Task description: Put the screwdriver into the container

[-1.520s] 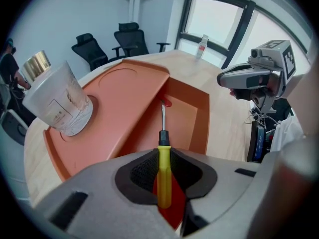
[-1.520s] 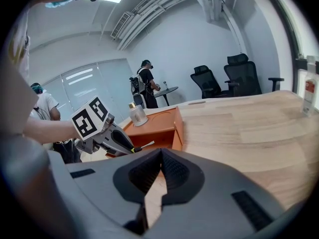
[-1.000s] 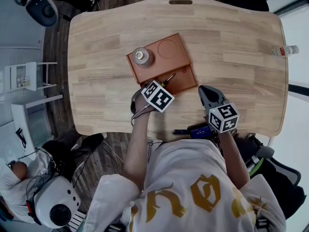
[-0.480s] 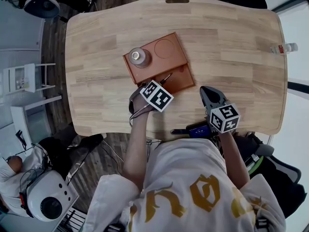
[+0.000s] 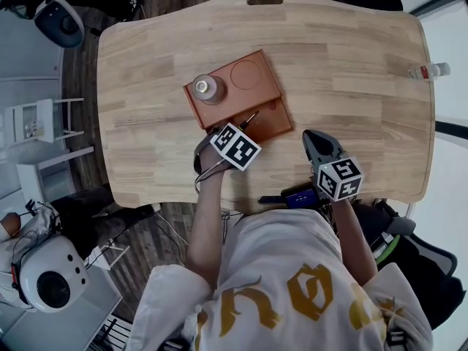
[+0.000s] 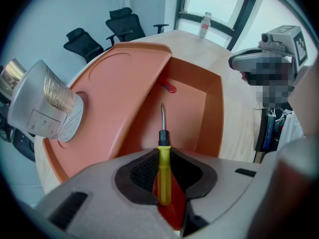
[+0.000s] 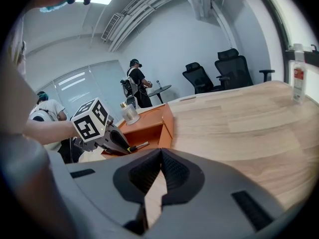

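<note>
Over the container (image 6: 212,113) rim, left claw (image 6: 163,158) grips the screwdriver (image 6: 164,146).

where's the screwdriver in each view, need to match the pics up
Head view: the screwdriver is just below centre, poking from the left hand-held gripper over the orange container's near compartment.
Left gripper view: the screwdriver is at bottom centre, clamped between the jaws, tip pointing into that compartment.
Right gripper view: the screwdriver is small, left of centre, at the container's edge.
Shared landmark: the orange container, visible in all three.
</note>
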`<state>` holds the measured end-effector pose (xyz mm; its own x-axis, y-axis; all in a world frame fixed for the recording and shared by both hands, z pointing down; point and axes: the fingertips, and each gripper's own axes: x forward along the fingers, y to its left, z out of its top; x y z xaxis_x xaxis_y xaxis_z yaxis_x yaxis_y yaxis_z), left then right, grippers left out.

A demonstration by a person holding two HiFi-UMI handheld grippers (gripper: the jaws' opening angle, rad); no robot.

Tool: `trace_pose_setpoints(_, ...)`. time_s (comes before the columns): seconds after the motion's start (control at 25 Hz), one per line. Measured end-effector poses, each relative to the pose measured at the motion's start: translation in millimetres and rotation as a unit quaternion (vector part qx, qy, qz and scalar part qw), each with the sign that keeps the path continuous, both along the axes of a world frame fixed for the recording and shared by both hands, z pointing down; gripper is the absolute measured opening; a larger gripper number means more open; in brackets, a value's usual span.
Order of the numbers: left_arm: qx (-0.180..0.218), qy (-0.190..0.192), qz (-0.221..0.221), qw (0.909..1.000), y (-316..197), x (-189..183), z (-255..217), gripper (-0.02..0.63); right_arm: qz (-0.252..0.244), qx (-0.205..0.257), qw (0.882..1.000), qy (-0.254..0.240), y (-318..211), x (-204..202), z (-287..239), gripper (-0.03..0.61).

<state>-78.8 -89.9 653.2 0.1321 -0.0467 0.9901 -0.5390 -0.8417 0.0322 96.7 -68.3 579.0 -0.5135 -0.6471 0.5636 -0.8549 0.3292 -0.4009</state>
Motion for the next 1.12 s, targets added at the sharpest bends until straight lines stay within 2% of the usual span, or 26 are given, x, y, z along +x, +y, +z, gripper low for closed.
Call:
trace_pose_setpoints(0.2, 0.007, 0.003, -0.016, 0.9998, -4, -1, -1, 0.074, 0.006, -0.002, 1.0, -0.001, 1, 5, 0, 0.011)
trace_pose_setpoints(0.68, 0.025, 0.022, -0.023, 0.9992, -1, 1, -8, 0.074, 0.017, 0.009, 1.0, 0.0, 6, 19, -7, 0.011)
trace_pose_setpoints(0.8, 0.028, 0.038, -0.027, 0.9985, 1, 4, -11, 0.08, 0.019, 0.015, 1.0, 0.0, 6, 19, -10, 0.011)
trace_pose_setpoints(0.92, 0.049, 0.052, -0.03, 0.997, -2, 7, -19, 0.084, 0.022, 0.023, 0.999, -0.001, 6, 19, -17, 0.011)
trace_pose_setpoints(1.12, 0.094, 0.112, -0.063, 0.9873, -9, 12, -37, 0.084, 0.022, 0.04, 0.999, -0.003, 7, 15, -33, 0.011)
